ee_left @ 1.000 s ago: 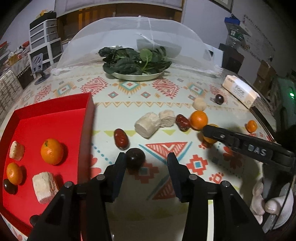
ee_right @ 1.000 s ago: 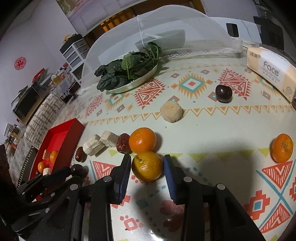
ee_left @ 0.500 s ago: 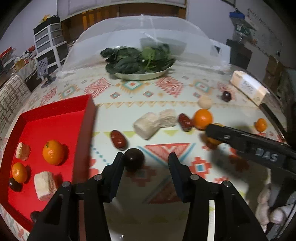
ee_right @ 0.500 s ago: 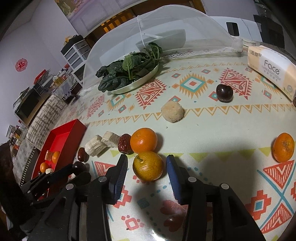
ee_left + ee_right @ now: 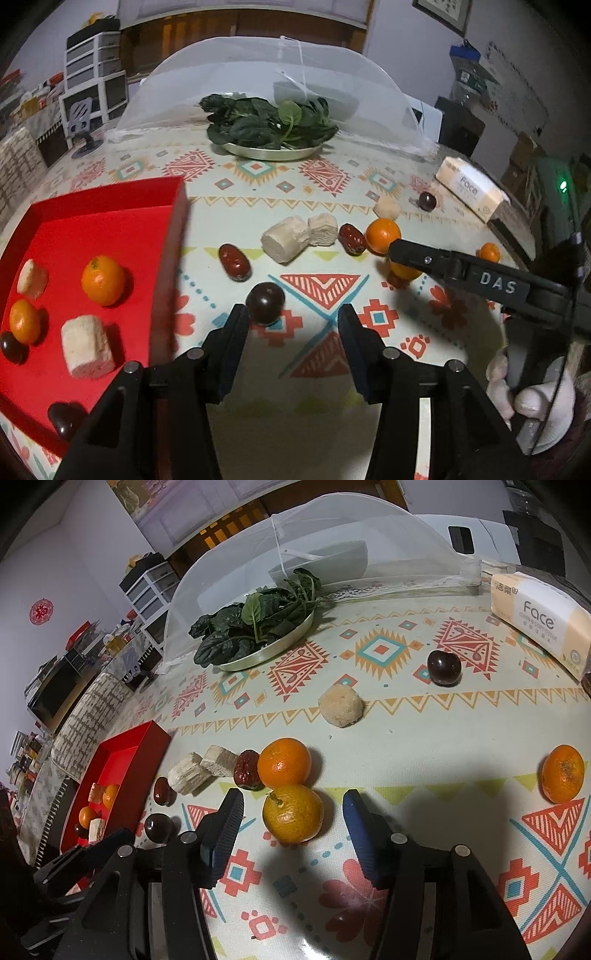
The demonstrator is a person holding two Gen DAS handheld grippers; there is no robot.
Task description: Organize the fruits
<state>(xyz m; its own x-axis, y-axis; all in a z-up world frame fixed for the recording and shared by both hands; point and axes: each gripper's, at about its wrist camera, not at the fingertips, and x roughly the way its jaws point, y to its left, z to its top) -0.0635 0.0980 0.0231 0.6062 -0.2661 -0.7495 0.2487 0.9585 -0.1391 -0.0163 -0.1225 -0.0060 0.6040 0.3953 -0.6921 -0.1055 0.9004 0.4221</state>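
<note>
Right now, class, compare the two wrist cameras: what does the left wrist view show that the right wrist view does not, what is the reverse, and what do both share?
Only the left wrist view shows the gloved hand holding the right gripper, and the dark fruit at the near corner of the red tray.

Only the right wrist view shows the whole stemmed orange between the right gripper's open fingers, and the red wall ornament.

Both share the plate of greens, tissue pack and dark plum by the open left gripper.
</note>
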